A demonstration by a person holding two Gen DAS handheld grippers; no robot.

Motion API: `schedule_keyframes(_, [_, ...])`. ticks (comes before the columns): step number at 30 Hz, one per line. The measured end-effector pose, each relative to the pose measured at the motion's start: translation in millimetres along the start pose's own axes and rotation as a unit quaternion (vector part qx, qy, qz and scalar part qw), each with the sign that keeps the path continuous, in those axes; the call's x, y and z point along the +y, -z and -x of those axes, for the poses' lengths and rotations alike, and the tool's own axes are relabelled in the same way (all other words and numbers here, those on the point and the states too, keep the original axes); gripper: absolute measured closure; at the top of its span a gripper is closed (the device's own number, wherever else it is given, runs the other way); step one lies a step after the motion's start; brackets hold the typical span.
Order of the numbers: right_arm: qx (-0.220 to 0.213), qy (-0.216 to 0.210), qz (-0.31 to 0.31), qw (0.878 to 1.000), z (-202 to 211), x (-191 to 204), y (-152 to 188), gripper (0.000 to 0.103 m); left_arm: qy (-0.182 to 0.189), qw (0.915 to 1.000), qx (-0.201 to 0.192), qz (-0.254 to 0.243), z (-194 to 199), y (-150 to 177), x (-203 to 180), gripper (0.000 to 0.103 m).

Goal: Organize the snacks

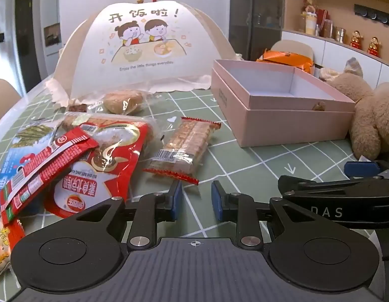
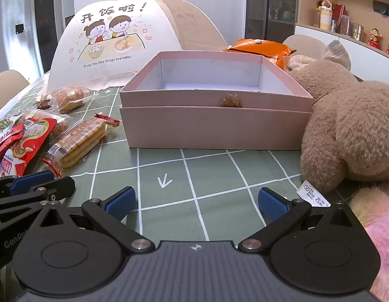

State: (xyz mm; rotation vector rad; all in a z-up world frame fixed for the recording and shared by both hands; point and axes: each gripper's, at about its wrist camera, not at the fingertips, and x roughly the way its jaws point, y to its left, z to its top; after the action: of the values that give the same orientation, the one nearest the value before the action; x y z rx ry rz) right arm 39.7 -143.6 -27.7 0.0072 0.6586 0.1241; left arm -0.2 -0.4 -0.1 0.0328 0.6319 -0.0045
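A: Grippers first. How did each sit?

B: Both tilted down toward the green checked tablecloth (image 2: 212, 171), side by side. The left gripper (image 1: 196, 197) had its blue pads a narrow gap apart with only cloth showing between them; nothing was held. The right gripper (image 2: 196, 202) stood spread wide, bare cloth between its pads, also holding nothing. In the left view the right gripper's black arm crossed the right edge; in the right view the left gripper showed at the lower left.

A: Where were the snacks?

B: Piled on the left of the table. A biscuit pack (image 1: 184, 146) with red crimped ends lay flat just ahead of the left gripper, long axis running away from the camera and leaning right, barcode end nearest. A red-and-white packet (image 1: 98, 166) lay beside it on the left, its print upside down to the camera, with a red stick packet (image 1: 43, 171) slanting across it. A bread roll in clear wrap (image 1: 124, 102) sat farther back, near the printed food cover (image 1: 144, 45).

A: And the box?

B: The pink box (image 2: 214, 130) sat open and upright ahead of the right gripper, its front wall broadside to that camera, a plush bear (image 2: 350, 130) touching its right end.
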Motion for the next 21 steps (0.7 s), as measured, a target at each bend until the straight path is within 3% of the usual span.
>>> schedule_keyframes(21, [-0.001, 0.003, 0.003, 1.000, 0.1, 0.7, -1.0, 0.000, 0.009, 0.9999, 0.000, 0.013, 0.5, -0.2, 0.5, 0.073])
